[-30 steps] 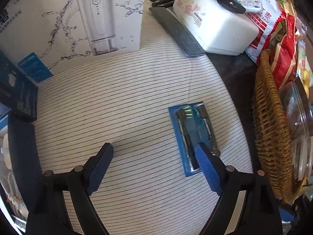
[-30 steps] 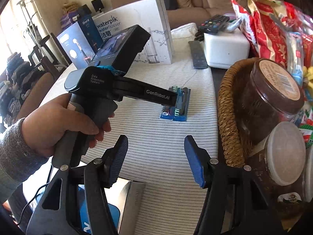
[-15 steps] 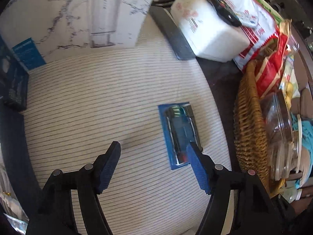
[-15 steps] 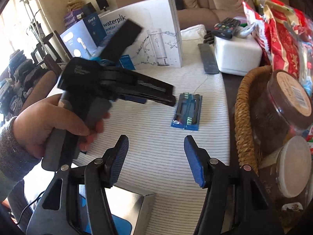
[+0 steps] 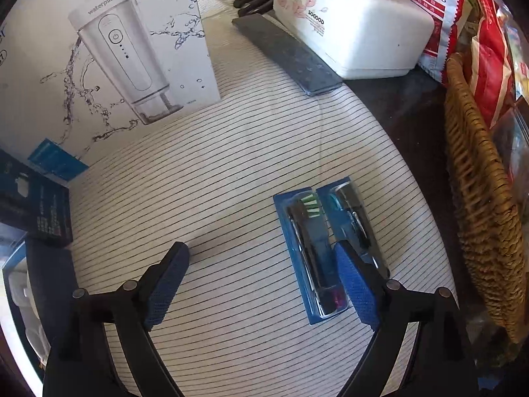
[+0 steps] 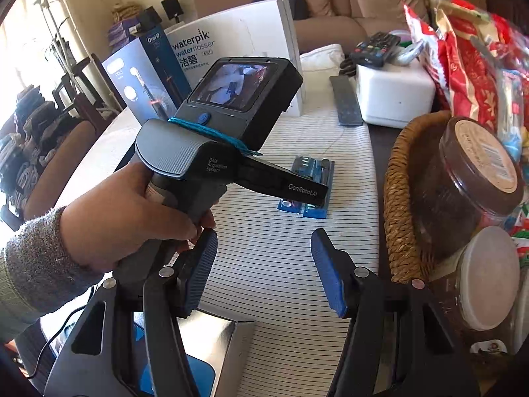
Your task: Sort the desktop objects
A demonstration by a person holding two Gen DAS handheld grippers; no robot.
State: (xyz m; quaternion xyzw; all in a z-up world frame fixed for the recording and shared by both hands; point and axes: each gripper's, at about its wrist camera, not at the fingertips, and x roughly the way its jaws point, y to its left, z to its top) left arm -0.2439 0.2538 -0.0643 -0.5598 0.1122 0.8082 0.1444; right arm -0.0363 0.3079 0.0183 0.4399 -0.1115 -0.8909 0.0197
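A blue blister pack of brush heads (image 5: 307, 231) lies flat on the striped cloth (image 5: 215, 198). My left gripper (image 5: 261, 248) hovers over it, pointing steeply down. Its jaws are opening; the right finger (image 5: 353, 284) overlaps the pack's middle, so only the pack's left half sits between the jaws, untouched. The right wrist view shows a hand holding that left gripper (image 6: 307, 195) above the same pack (image 6: 315, 168). My right gripper (image 6: 263, 236) stays nearer the table's front edge, open with only cloth between its fingers.
A white Waterpik box (image 5: 109, 59) and a dark Oral-B box (image 5: 33, 205) stand at the back left. A flat dark remote (image 5: 287, 56) lies beside a white tissue box (image 5: 357, 26). A wicker basket (image 5: 479, 215) with jars (image 6: 469, 178) lines the right side. A silver box (image 6: 215, 334) sits below my right gripper.
The left gripper's jaws narrowed half a second ago and have widened again. It swung away and back over the pack. The right gripper has kept still.
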